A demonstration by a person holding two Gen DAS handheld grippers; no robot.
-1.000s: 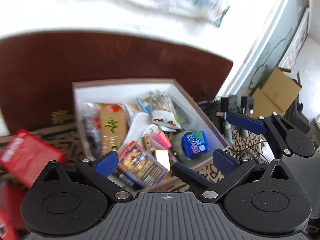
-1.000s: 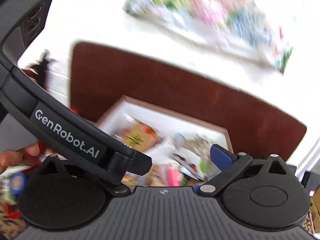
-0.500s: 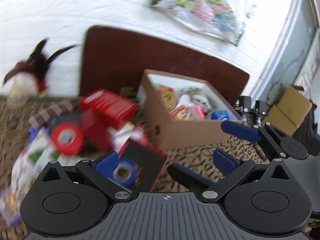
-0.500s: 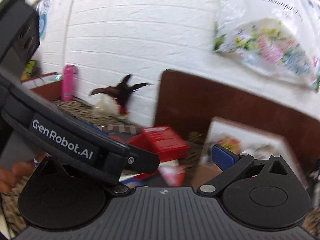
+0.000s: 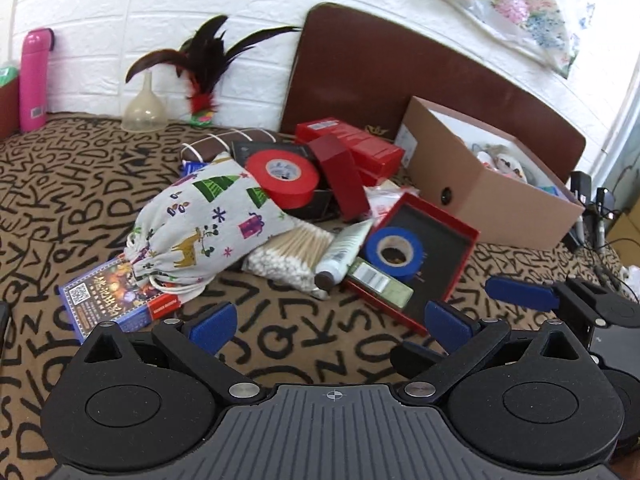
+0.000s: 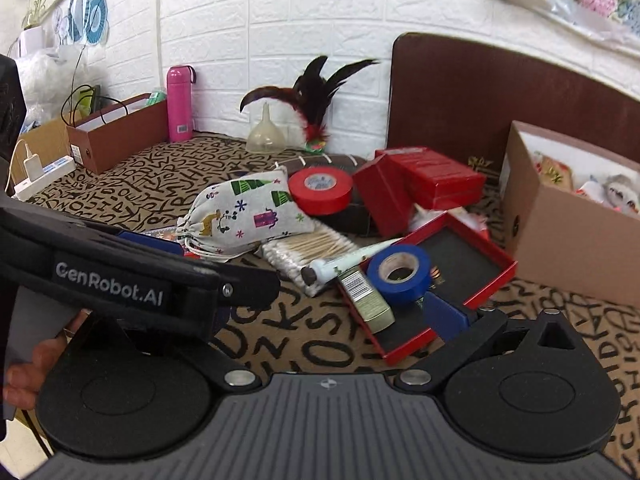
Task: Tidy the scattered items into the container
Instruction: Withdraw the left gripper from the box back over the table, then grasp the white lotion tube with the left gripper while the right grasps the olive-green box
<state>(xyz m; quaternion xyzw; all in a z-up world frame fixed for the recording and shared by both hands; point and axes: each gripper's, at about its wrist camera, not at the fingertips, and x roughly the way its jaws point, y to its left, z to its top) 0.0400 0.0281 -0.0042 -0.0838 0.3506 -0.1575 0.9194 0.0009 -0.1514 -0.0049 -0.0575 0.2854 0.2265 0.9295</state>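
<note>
Blue tape roll (image 5: 394, 251) is lying just ahead of your left claw (image 5: 332, 322), which is gaping empty; your right claw (image 6: 332, 308) is spreading wide too.

The right gripper (image 6: 332, 312) stood with jaws apart, holding nothing, above the letter-patterned cloth (image 6: 120, 184). The left gripper (image 6: 168, 276) crossed the left foreground, its state not discernible. Ahead lay a blue tape roll (image 6: 400, 274) in an open red tray (image 6: 472, 288), a gold-green packet (image 6: 366, 300) on the tray's near edge, a tube (image 6: 344, 266), cotton swabs (image 6: 304, 250), a printed drawstring pouch (image 6: 244, 210) and a red tape roll (image 6: 320, 190). The cardboard box (image 6: 568, 236), partly filled, stood at the right.
</note>
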